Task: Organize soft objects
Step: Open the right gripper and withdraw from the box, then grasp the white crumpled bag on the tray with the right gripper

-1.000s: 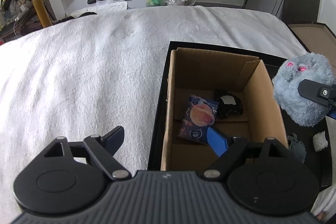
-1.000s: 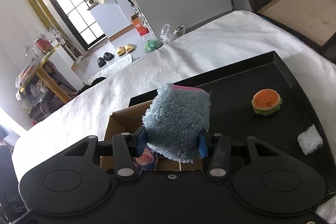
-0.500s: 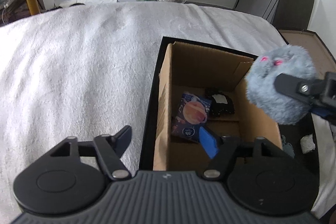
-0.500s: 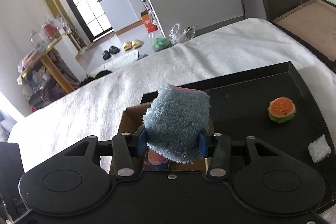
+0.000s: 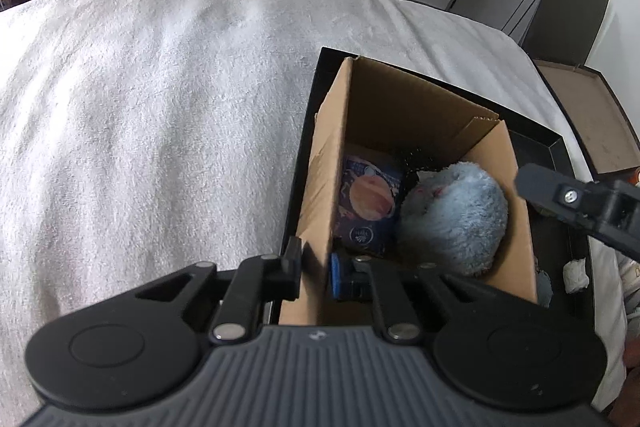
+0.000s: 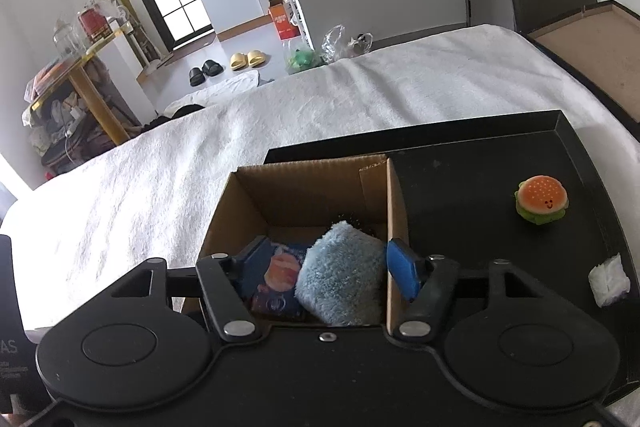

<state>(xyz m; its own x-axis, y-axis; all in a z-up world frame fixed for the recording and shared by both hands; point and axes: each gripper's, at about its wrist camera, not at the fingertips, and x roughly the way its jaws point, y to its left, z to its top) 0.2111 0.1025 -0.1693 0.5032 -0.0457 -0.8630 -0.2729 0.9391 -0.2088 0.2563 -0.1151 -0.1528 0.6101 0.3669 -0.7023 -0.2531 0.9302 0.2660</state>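
An open cardboard box (image 5: 424, 107) (image 6: 304, 187) stands on a black tray (image 6: 480, 163). A fluffy blue-grey plush (image 5: 456, 215) (image 6: 340, 275) lies inside it beside a dark blue packet with an orange planet (image 5: 368, 199) (image 6: 276, 279) and a black item at the back. My left gripper (image 5: 314, 267) is shut on the box's near left wall. My right gripper (image 6: 320, 267) is open above the box, its fingers apart on either side of the plush; one finger (image 5: 560, 195) shows in the left wrist view.
A burger toy (image 6: 542, 199) and a white crumpled piece (image 6: 608, 279) (image 5: 576, 273) lie on the tray right of the box. A white towel-covered bed (image 5: 160, 107) spreads left. A brown board (image 6: 592, 59) lies far right.
My right gripper carried the plush over the box, opened and let it go; the plush now lies in the box. My left gripper closed on the box's left wall.
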